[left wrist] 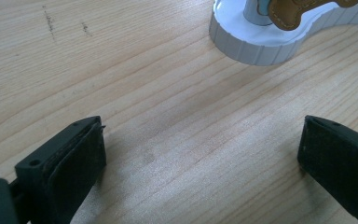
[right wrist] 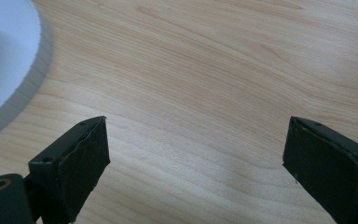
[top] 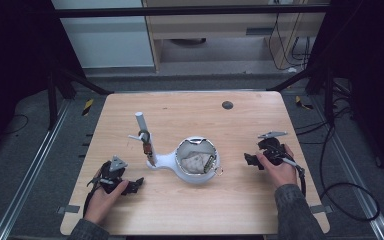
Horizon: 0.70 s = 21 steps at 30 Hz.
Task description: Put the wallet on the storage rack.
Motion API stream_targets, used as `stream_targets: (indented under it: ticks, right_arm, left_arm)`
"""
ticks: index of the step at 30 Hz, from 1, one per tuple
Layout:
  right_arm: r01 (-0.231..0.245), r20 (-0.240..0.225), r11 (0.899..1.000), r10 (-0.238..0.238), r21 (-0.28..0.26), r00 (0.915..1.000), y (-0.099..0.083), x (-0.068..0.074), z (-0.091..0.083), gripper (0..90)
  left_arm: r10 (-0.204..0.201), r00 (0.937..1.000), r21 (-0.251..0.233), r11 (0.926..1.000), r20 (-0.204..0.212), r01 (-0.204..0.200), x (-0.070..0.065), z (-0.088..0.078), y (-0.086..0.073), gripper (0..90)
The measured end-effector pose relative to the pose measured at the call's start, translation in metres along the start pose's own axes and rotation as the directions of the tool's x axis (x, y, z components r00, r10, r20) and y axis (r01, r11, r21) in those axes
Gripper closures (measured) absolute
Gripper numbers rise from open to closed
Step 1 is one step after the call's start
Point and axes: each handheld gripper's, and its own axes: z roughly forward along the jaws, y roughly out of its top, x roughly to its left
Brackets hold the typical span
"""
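A white stand (top: pixel 166 161) lies in the middle of the wooden table (top: pixel 190 205): a round bowl (top: pixel 197 156) with a folded cloth (top: pixel 195 162) inside, and a narrow arm leading left to an upright white post (top: pixel 143 131). A brown leather tag (top: pixel 147 148) hangs on the post. My left gripper (top: pixel 136 186) rests low near the table's front left, open, its jaws pointing at the stand's ribbed base (left wrist: pixel 256 46). My right gripper (top: pixel 250 160) sits to the right of the bowl, open over bare wood, the bowl's white rim (right wrist: pixel 9 60) at its left.
A small dark round spot (top: pixel 227 105) marks the far side of the table. A metal ring (top: pixel 219 171) sticks out at the bowl's right edge. Black frame bars and cables surround the table on the floor.
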Motion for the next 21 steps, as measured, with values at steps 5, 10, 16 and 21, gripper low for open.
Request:
stream_targets:
  ticks: [5,10,16,21]
  right_arm:
    - [-0.003,0.030,1.000,0.003,-0.003,0.9995,-0.002,-0.005,0.007,6.9]
    - [-0.015,0.018,1.000,0.015,0.002,0.9997,-0.002,-0.006,0.014,6.6]
    - [-0.041,0.009,0.999,0.041,0.008,0.9991,-0.004,-0.008,0.021,6.5]
    - [-0.047,0.018,0.999,0.046,0.003,0.9988,-0.004,-0.009,0.026,6.5]
  left_arm:
    - [-0.001,1.0000,-0.001,1.0000,0.001,0.001,0.000,0.000,0.000,0.0]
    - [0.001,1.0000,0.001,1.0000,0.007,-0.001,0.000,0.000,0.000,0.0]
    - [0.002,1.0000,0.001,1.0000,0.006,-0.002,0.000,0.000,0.000,0.0]
    - [0.002,1.0000,0.001,1.0000,0.006,-0.002,0.000,0.000,0.000,0.0]
